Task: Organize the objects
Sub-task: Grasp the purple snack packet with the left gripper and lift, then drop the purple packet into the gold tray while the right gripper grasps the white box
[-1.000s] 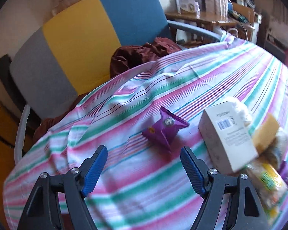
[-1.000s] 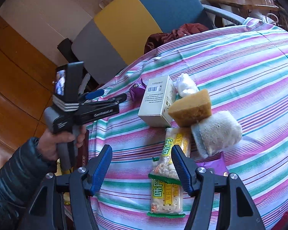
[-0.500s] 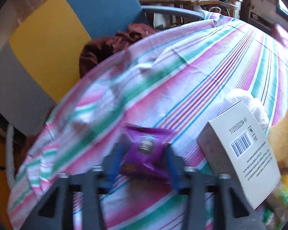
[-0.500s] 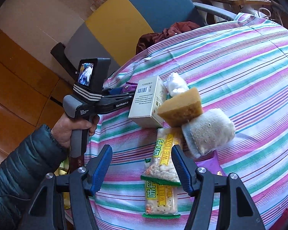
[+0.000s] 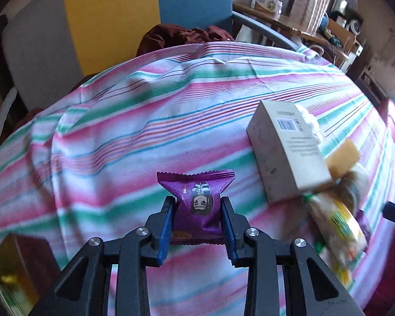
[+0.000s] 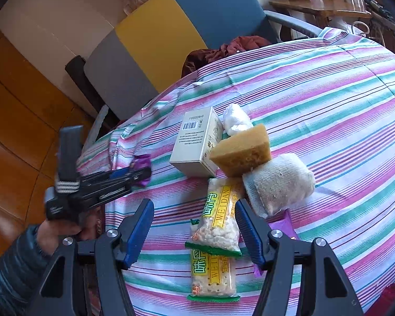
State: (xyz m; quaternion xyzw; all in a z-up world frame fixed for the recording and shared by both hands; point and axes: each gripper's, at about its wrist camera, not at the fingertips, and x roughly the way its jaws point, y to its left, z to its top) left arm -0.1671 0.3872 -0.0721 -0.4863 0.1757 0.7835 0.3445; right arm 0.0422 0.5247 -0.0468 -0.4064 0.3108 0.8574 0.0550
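Note:
My left gripper (image 5: 197, 205) is shut on a purple snack packet (image 5: 197, 197), holding it just above the striped tablecloth (image 5: 144, 121). The right wrist view shows that gripper (image 6: 142, 173) at the table's left edge with the purple packet (image 6: 142, 162) in it. My right gripper (image 6: 194, 221) is open and empty, hovering over two yellow-and-green snack bars (image 6: 216, 234). A white box (image 6: 194, 142), a yellow sponge (image 6: 242, 150), a rolled grey sock (image 6: 279, 181) and a white wad (image 6: 235, 119) lie clustered beyond it.
A second purple packet (image 6: 284, 223) peeks out under the sock by my right finger. A grey, yellow and blue chair (image 6: 171, 39) with dark red clothing (image 6: 223, 51) stands behind the table. A wooden shelf (image 5: 289, 23) with clutter is at the back right.
My left gripper moved forward around the purple packet, closed on it and lifted it slightly. My right gripper stayed open above the snack bars.

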